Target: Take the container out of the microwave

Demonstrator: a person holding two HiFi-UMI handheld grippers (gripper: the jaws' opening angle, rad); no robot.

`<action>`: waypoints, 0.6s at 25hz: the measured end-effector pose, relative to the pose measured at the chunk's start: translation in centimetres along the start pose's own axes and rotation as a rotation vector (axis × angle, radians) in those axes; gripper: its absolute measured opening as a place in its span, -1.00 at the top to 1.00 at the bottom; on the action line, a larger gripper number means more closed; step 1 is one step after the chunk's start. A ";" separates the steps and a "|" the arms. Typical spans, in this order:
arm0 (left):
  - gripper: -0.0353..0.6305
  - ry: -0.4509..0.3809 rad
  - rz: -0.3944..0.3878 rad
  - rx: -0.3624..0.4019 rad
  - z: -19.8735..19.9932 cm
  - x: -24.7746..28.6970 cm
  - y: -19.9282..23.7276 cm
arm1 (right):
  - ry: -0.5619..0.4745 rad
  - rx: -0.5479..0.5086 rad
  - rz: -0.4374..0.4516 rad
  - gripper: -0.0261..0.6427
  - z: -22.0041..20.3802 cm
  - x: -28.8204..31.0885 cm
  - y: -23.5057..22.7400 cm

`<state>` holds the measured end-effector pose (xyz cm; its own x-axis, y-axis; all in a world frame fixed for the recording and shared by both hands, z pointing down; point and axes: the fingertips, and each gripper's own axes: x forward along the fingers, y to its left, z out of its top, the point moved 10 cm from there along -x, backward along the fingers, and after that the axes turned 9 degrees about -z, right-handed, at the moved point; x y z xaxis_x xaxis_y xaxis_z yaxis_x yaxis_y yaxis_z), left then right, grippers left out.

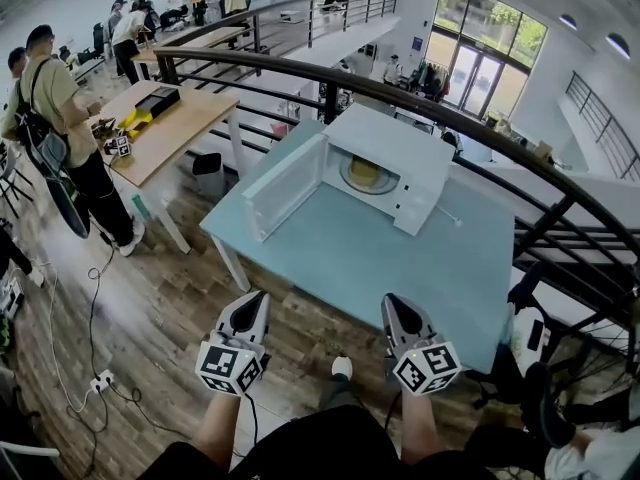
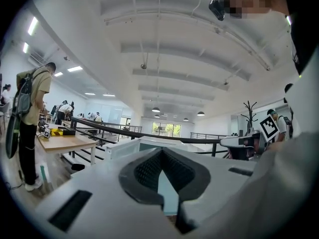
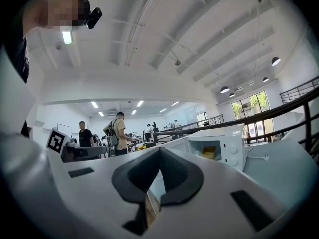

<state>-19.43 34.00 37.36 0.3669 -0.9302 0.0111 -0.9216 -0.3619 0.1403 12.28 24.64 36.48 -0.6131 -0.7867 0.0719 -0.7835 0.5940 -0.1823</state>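
A white microwave point(image 1: 400, 158) stands on the far part of a light blue table point(image 1: 380, 268), with its door point(image 1: 285, 186) swung open to the left. Inside sits a yellow container point(image 1: 363, 174), which the right gripper view also shows as the container point(image 3: 209, 152) in the open microwave point(image 3: 234, 143). My left gripper point(image 1: 261, 298) and right gripper point(image 1: 391, 301) hang low by my legs, short of the table's near edge and well apart from the microwave. Both have their jaws closed together with nothing between them. The left gripper view shows only the microwave's door edge point(image 2: 130, 146).
A black railing point(image 1: 480, 128) curves behind the table. To the left stands a wooden table point(image 1: 165, 128) with people point(image 1: 55, 118) beside it and a dark bin point(image 1: 208, 173). Cables point(image 1: 95, 368) trail over the wooden floor. Bags and shoes point(image 1: 545, 398) lie at lower right.
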 end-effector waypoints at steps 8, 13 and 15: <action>0.88 0.010 0.022 -0.002 1.5 7.5 2.3 | 0.036 0.008 0.018 0.90 1.4 6.5 -4.9; 0.87 0.021 0.043 -0.002 1.6 11.8 3.3 | 0.050 0.011 0.049 0.90 2.0 10.5 -8.0; 0.87 0.027 0.048 -0.006 1.6 13.5 3.6 | 0.063 0.017 0.057 0.90 2.2 11.9 -9.2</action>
<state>-17.95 20.00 36.40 0.3255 -0.9445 0.0443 -0.9375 -0.3163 0.1452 12.46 9.45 36.87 -0.6624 -0.7392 0.1220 -0.7455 0.6344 -0.2042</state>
